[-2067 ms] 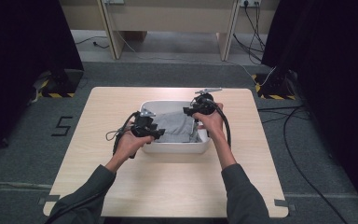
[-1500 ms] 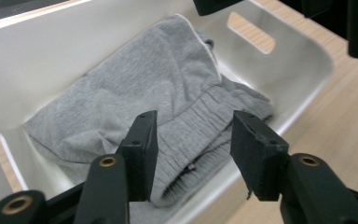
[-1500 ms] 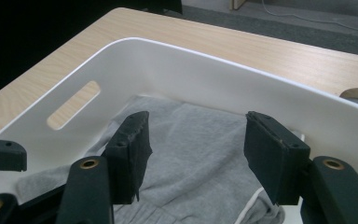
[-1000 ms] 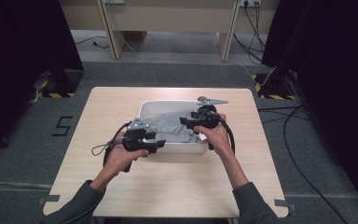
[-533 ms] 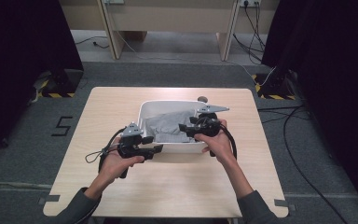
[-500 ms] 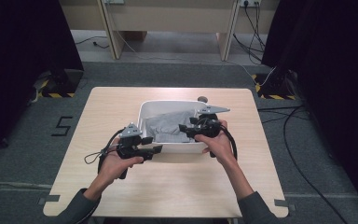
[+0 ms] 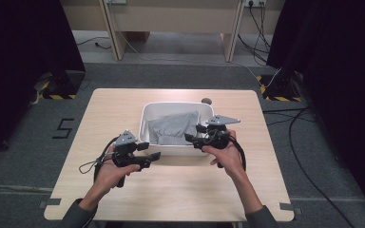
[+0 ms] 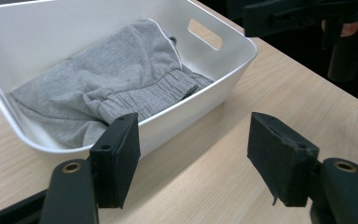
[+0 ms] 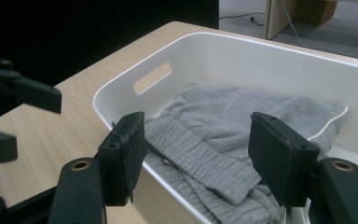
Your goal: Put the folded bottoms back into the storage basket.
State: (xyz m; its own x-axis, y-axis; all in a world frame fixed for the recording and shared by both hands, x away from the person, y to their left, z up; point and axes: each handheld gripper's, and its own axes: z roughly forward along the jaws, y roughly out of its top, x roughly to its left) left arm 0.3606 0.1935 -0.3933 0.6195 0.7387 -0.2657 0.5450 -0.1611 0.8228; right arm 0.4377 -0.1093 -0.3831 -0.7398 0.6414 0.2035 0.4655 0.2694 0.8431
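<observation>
Withdrawing from white tub (image 7: 145,124), both grippers' jaws apart, left gripper (image 7: 148,151) opening, grey garment (image 7: 173,127) left inside.

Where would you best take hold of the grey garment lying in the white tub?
Probably the ribbed waistband of the grey garment, bunched thick near the white tub's near wall. Come from above over that wall; the right gripper, jaws open, is already beside it.

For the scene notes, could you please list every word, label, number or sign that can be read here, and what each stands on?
"5": a dark numeral on the grey floor, left of the table in the high view.
White bin, grey garment: no print or label seen.
Yellow-and-black striped strips on the floor: hazard marking, no words.
</observation>
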